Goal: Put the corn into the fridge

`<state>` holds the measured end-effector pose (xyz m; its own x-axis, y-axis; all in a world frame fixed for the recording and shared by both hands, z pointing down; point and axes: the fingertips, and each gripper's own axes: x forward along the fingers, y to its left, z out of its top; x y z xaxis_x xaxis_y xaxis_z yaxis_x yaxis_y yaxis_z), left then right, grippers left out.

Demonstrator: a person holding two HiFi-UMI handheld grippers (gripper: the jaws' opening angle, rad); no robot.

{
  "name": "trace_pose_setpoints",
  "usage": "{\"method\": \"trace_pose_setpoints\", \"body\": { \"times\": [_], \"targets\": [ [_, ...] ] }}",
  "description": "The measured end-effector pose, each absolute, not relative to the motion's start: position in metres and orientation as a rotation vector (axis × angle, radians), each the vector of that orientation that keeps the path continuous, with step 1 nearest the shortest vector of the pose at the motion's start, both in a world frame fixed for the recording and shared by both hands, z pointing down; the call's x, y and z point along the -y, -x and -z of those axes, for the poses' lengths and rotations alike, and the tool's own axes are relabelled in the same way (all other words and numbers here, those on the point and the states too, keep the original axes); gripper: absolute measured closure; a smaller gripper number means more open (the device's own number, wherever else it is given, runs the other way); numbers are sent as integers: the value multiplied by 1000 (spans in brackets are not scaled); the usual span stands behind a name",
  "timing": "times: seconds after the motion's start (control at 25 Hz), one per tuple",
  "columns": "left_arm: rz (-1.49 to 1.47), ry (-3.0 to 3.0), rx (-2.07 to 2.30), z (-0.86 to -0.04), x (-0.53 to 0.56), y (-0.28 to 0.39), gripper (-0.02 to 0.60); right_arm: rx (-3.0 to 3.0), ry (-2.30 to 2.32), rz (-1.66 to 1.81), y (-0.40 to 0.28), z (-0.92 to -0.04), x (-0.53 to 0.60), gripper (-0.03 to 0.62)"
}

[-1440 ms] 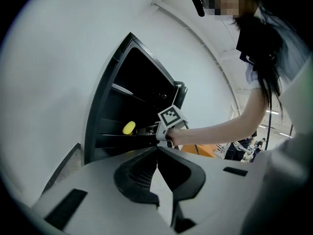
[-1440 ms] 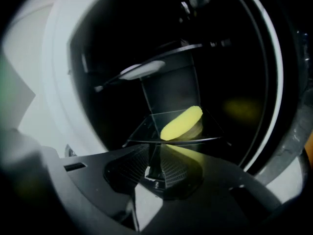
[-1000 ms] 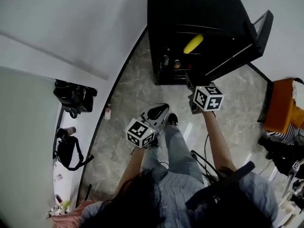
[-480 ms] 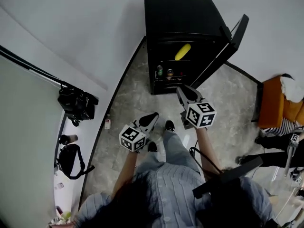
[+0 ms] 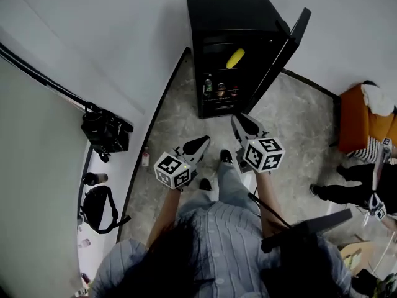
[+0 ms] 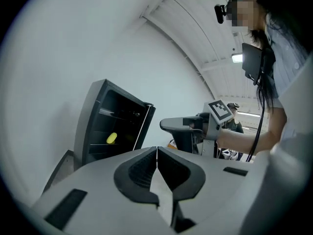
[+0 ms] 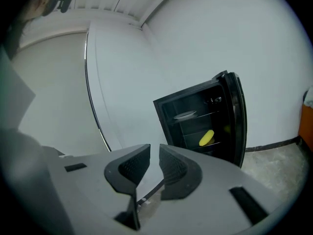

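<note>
The yellow corn (image 5: 235,58) lies on a middle shelf of the black fridge (image 5: 229,8), whose door (image 5: 282,51) stands open to the right. Both grippers hang in front of the person, well short of the fridge. My left gripper (image 5: 201,143) is shut and empty, its pads touching in the left gripper view (image 6: 157,150). My right gripper (image 5: 239,120) has just been closing; a narrow gap remains between its pads (image 7: 154,153) with nothing in it. The corn (image 7: 206,137) shows past the right jaws, and also in the left gripper view (image 6: 111,138).
Bottles (image 5: 220,90) stand on the fridge's lower shelf and a plate (image 7: 185,115) on an upper one. Black bags (image 5: 105,132) and a small bottle (image 5: 145,157) lie at the left wall. An orange chair (image 5: 353,126) and another person (image 5: 347,191) are at the right.
Both grippers have drawn back from the fridge and risen; the right one was close to the open front a second ago. The corn stays on its shelf.
</note>
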<state>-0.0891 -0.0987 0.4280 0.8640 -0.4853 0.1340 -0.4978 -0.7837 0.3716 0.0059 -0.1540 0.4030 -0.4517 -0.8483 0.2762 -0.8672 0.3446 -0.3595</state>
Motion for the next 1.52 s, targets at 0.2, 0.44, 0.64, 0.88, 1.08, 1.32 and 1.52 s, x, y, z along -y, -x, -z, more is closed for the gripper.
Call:
{"method": "trace_pose_setpoints", "body": {
  "times": [0.2,0.44,0.64,0.88,1.08,1.32,1.52],
  "targets": [
    [-49,-2627,675,-433,71,98,574,2496,-1688,-766,-4,-410,112,530],
    [-66,-2584,619,-449,46,101,574,2451,-1688,-779,-4,-415,83,531],
    [-63,-2573,621,-451,42,96,574,2444,-1644,-815,-2,-419,67,533],
    [53,-2577,669,-421,48,97,574,2473,-1561,-861,4,-427,48,537],
    [20,-2614,719,-415,38,91,574,2524,-1515,-872,4,-423,21,539],
    [0,-2595,765,-415,-7,72,574,2586,-1446,-835,-5,-413,-20,540],
    [-36,-2605,733,-414,-52,46,574,2625,-1415,-793,-16,-402,-55,542]
  ]
}}
